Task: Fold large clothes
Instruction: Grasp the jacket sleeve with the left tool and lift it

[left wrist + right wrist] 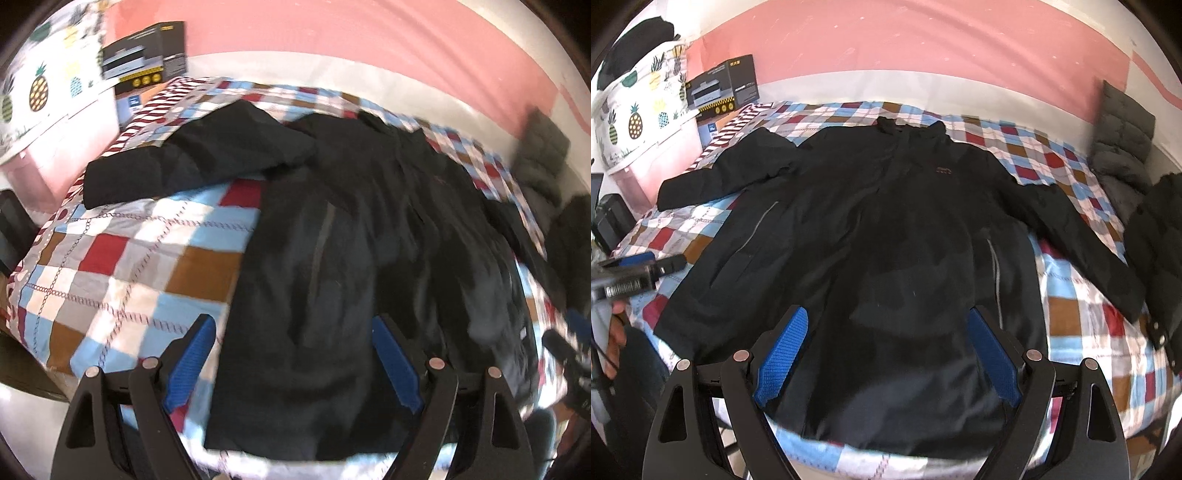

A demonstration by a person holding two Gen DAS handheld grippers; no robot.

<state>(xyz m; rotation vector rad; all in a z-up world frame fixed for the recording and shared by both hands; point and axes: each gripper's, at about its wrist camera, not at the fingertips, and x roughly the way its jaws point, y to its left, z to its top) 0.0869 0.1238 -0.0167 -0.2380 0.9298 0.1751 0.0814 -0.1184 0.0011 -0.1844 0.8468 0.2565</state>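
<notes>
Two grippers are in view and neither has hold of anything: your left gripper (293,332) stands with its blue-padded fingers (195,354) wide apart above the hem at the 6 o'clock edge of its view, and your right gripper (888,328) is spread equally wide over the lower middle of the garment. The large black zip-front jacket (886,229) lies front-up and spread flat on the checked red, blue, brown and white quilt (1067,295), collar toward 12 o'clock, hem toward 6 o'clock. One sleeve (727,177) runs out toward 9 o'clock and the other sleeve (1086,236) trails toward 4 o'clock. In my judgement no fold has been started; the step in hand is the approach before the first grasp. In the right wrist view your left gripper also shows at 9 o'clock, near the jacket's side edge. The next move likely calls for you to lower each gripper to a sleeve or side seam, close on a single layer of cloth, and carry it across the chest toward the zip line. Keep clear of the grey quilted cushion (1123,147) at 2 o'clock and the second dark padded garment (1160,251) at 3 o'clock, which lies just beside the trailing cuff. The left wrist view is blurred, so finer contact there cannot be judged.
</notes>
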